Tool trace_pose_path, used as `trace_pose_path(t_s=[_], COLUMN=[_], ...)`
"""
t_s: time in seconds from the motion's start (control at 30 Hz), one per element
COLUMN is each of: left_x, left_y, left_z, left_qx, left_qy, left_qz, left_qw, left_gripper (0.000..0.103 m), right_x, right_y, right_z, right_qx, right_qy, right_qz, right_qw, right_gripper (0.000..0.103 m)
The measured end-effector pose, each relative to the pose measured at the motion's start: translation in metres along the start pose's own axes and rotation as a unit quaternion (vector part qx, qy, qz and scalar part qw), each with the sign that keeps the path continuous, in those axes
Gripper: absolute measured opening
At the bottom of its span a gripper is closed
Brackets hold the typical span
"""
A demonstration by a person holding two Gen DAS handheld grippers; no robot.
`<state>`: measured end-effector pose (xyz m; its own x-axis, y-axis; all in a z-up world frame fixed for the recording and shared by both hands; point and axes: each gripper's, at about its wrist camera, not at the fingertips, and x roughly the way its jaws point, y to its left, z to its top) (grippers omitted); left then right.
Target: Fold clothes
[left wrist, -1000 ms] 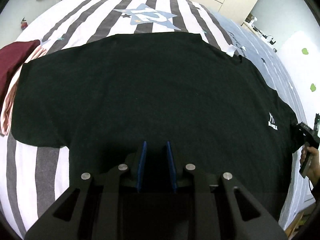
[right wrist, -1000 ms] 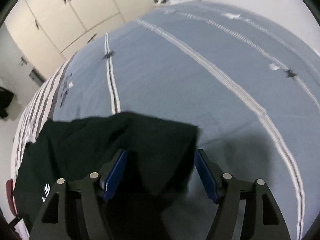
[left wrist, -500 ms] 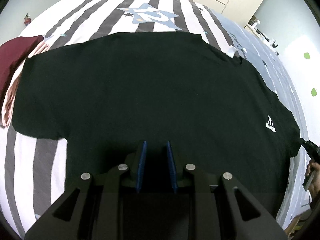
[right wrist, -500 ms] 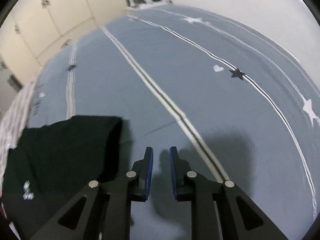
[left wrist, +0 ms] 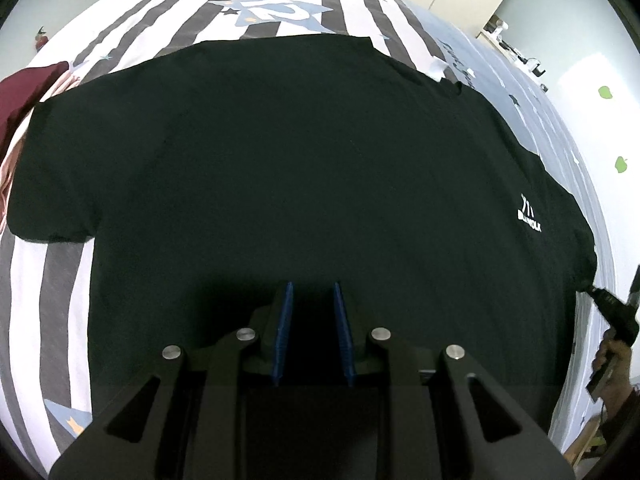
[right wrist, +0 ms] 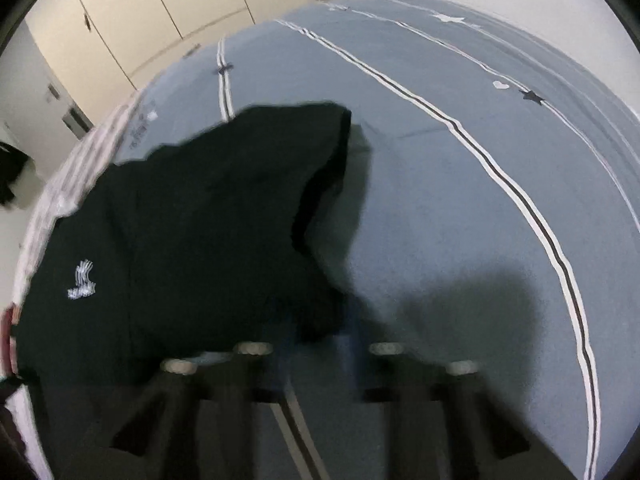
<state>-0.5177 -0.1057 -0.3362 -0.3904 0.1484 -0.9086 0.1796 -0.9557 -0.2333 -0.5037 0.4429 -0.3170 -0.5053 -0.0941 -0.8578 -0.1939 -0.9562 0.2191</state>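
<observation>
On the striped bed [left wrist: 44,304], beside folded maroon clothes [left wrist: 24,92] at the far left, the black T-shirt [left wrist: 300,160] lies spread flat. The left gripper [left wrist: 312,300] sits over its near hem. Its jaws are narrowly parted as before, and whether they pinch cloth I cannot tell. Further right, the right gripper [right wrist: 320,340] was wide a second ago and empty beside the shirt half a second ago. Its jaws are now clenched, apparently on the edge of the sleeve [right wrist: 280,184], which is raised off the bedding. That probably starts the sleeve fold inward.
</observation>
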Motion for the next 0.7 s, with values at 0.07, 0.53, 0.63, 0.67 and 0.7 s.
trace_pose_path(t_s=[0.07,0.53,0.63,0.67,0.7], left_x=[-0.001,-0.001,0.002,0.002,0.003], left_y=[0.001,0.006,0.008,0.008,0.007], left_z=[-0.003,-0.012,-0.011,-0.01,-0.01], left_qx=[-0.003,-0.009,-0.013,-0.015,-0.015], left_qy=[0.0,0.01,0.011,0.012,0.012], left_qz=[-0.001,0.004,0.006,0.006,0.005], left_qw=[1.0,0.9999,0.9998,0.9998,0.9998], left_gripper=[0.019,0.019,0.019,0.019,0.019], right_x=[-0.014,-0.022,-0.037,-0.034,-0.027], right_y=[0.002,-0.023,-0.011,-0.004,0.004], right_z=[0.007,-0.013,0.012,0.023,0.038], right_qx=[-0.001,0.011,-0.001,-0.013,-0.024], right_qy=[-0.011,0.005,-0.049,-0.053,-0.053], right_qz=[0.012,-0.078,-0.08,-0.083,-0.091], right_qw=[1.0,0.997,0.996,0.995,0.994], right_gripper=[0.007,0.033,0.035,0.035,0.035])
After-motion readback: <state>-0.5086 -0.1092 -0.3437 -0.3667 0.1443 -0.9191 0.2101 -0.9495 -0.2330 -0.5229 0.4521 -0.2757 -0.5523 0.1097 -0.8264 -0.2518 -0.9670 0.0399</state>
